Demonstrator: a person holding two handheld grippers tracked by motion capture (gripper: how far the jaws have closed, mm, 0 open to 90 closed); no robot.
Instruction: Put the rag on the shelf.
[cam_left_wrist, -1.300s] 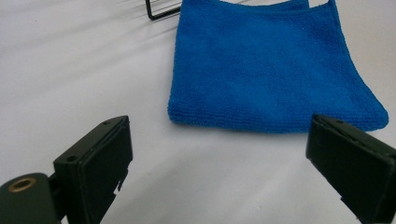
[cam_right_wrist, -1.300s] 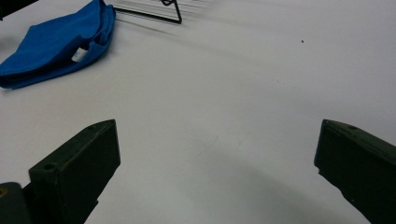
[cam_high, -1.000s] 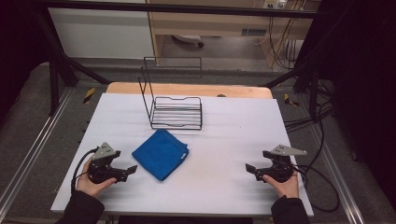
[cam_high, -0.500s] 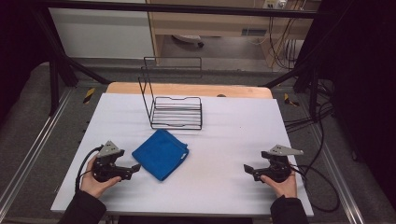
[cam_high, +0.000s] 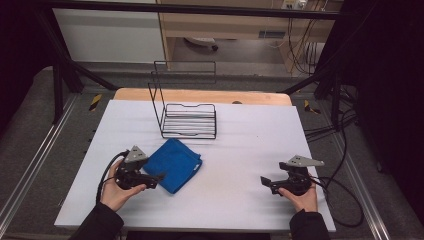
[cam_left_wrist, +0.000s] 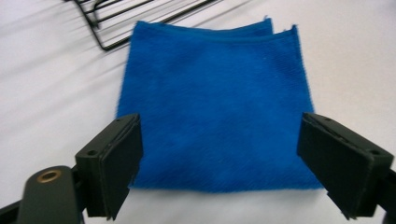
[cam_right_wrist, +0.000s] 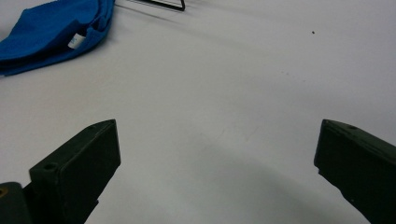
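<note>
A folded blue cloth (cam_high: 176, 164) lies flat on the white table (cam_high: 240, 145), left of centre. My left gripper (cam_high: 159, 177) is at the cloth's near-left edge, open, its jaws spread wide on either side of the cloth (cam_left_wrist: 212, 107) near its closest edge. In the left gripper view, nothing is held between the jaws. My right gripper (cam_high: 264, 181) rests low over bare table at the right, open and empty. The right gripper view has the cloth (cam_right_wrist: 51, 32) far off at upper left, with a small white tag on it.
A black wire rack (cam_high: 187, 107) stands behind the cloth near the table's back, its tall wire side upright. Cables (cam_high: 345, 200) trail off the table's right edge. A wooden strip (cam_high: 200, 95) runs along the far edge.
The left gripper has crept slightly right and forward toward the cloth's edge. The right gripper has shifted a little left. The cloth has not moved.
</note>
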